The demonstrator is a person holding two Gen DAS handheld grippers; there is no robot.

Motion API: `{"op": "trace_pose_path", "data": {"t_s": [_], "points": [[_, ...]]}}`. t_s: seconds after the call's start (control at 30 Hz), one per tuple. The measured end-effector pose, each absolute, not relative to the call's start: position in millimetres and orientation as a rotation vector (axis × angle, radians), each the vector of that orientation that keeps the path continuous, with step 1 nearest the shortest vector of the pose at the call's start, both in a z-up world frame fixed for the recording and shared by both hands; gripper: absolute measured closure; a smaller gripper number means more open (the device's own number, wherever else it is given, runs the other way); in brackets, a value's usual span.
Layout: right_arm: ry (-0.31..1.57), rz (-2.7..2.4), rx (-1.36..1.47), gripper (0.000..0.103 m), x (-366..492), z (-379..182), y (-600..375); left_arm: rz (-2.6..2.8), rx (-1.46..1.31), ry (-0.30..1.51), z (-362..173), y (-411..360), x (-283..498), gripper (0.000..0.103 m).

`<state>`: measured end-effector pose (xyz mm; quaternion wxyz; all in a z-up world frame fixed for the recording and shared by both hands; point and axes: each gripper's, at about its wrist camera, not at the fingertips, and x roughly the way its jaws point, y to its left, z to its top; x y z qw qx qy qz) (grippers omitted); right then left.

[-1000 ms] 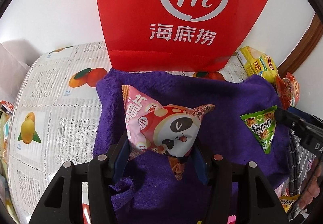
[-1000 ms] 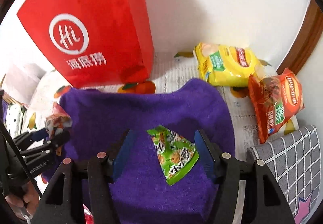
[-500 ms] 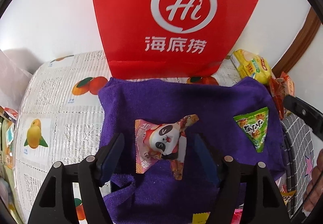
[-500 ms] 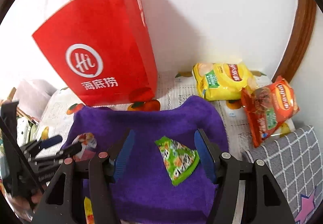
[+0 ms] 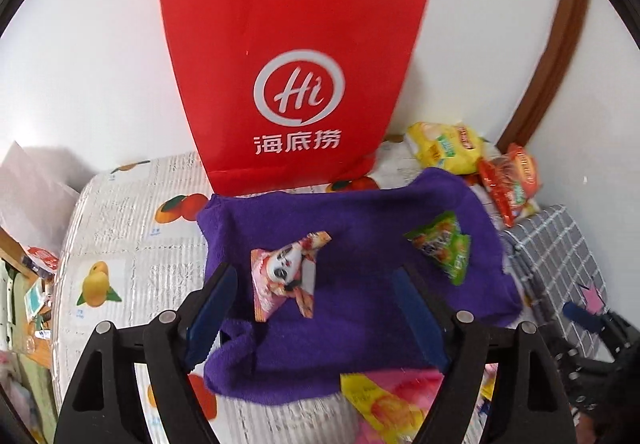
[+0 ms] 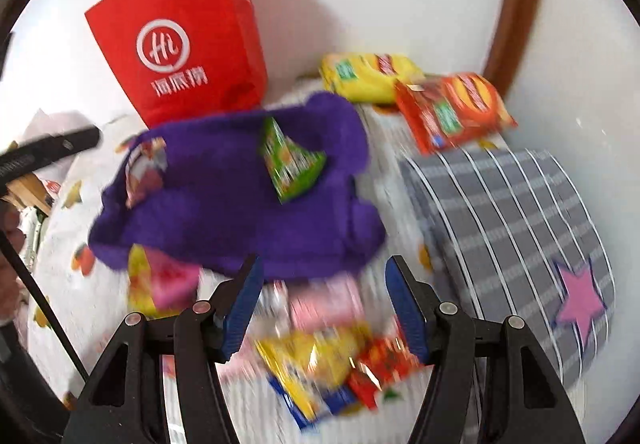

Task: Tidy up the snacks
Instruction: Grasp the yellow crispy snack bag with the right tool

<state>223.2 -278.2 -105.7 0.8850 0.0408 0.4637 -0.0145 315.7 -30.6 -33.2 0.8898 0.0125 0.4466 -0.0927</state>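
Note:
A pink panda snack packet [image 5: 286, 278] lies on the left of a purple towel [image 5: 360, 212]; it also shows in the right wrist view [image 6: 144, 168]. A green triangular packet [image 5: 444, 246] lies on the towel's right side, also seen in the right wrist view [image 6: 290, 164]. My left gripper [image 5: 316, 304] is open and empty, raised above the towel's near part, the panda packet just ahead. My right gripper [image 6: 322, 304] is open and empty above a blurred pile of small snacks [image 6: 320, 356] in front of the towel [image 6: 224, 204].
A red paper bag [image 5: 288, 84] stands against the wall behind the towel. Yellow [image 6: 368, 76] and red [image 6: 452, 108] chip bags lie at the back right. A grey checked box with a pink star [image 6: 520, 244] is on the right. A pink-yellow packet [image 5: 384, 404] lies near.
Both grippers let go of their packets and pulled back and up from the towel. The panda and green packets stay lying on it. The right view swung toward the near snack pile.

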Motion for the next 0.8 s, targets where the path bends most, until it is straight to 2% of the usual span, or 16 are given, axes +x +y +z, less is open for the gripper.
{"op": "trace_pose_path", "data": {"t_s": [0.13, 0.2, 0.33, 0.47, 0.7, 0.8], "points": [[0.978, -0.025, 0.118, 0.040, 195.7, -129.0, -279.8, -0.207, 0.035, 0.923, -29.9, -29.7, 287.8, 0.023], [1.024, -0.049, 0.104, 0.048, 190.0, -149.1, -277.8, -0.214, 0.051, 0.924, -32.2, -28.8, 276.6, 0.023], [1.006, -0.065, 0.150, 0.049, 188.9, -166.4, -279.3, -0.198, 0.062, 0.944, -32.8, -22.4, 261.8, 0.023], [0.977, -0.077, 0.166, 0.047, 197.1, -170.4, -277.0, -0.183, 0.067, 0.933, -28.1, -13.4, 247.3, 0.023], [0.968, -0.067, 0.176, 0.062, 191.4, -171.1, -275.4, -0.181, 0.063, 0.969, -47.0, -16.5, 235.6, 0.023], [0.939, -0.048, 0.194, 0.062, 179.3, -163.9, -276.4, -0.192, 0.060, 1.000, -62.0, -25.8, 233.0, 0.023]]}}
